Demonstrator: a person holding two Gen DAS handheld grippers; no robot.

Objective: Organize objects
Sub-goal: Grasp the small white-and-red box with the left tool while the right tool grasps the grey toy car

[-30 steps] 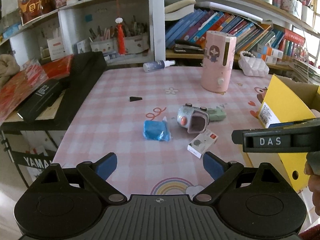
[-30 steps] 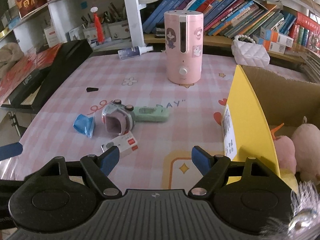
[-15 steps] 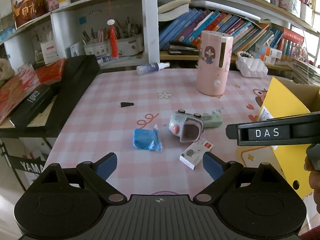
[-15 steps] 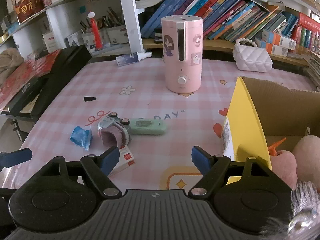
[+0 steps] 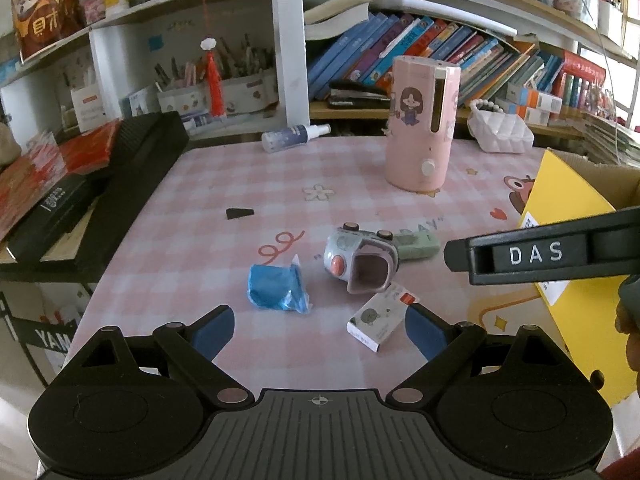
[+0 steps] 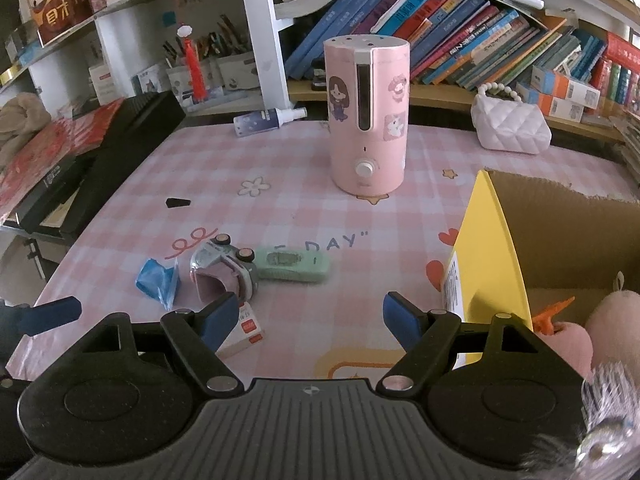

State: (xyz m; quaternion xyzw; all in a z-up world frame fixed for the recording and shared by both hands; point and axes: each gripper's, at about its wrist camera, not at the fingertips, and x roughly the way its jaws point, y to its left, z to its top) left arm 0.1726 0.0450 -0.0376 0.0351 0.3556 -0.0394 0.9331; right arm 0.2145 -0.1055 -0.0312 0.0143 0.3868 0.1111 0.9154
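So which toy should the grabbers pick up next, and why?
Probably the right gripper should dip to the small white box. Its jaws are open and empty, the box lies nearest them, and the yellow carton with plush toys stands just to its right.

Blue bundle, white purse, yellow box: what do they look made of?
Blue bundle: thin plastic film, probably, crinkled and glossy. White purse: quilted faux leather by its puffed diamonds, with a bead handle. Yellow box: cardboard, its torn brown edge showing inside.

Both fisheye views look forward and down over the worktop point(image 5: 200, 200) toward the bookshelves point(image 6: 480, 40), from low at its near edge. The left view sits further left; both share the humidifier point(image 5: 420, 128) and toy car point(image 6: 224, 268).
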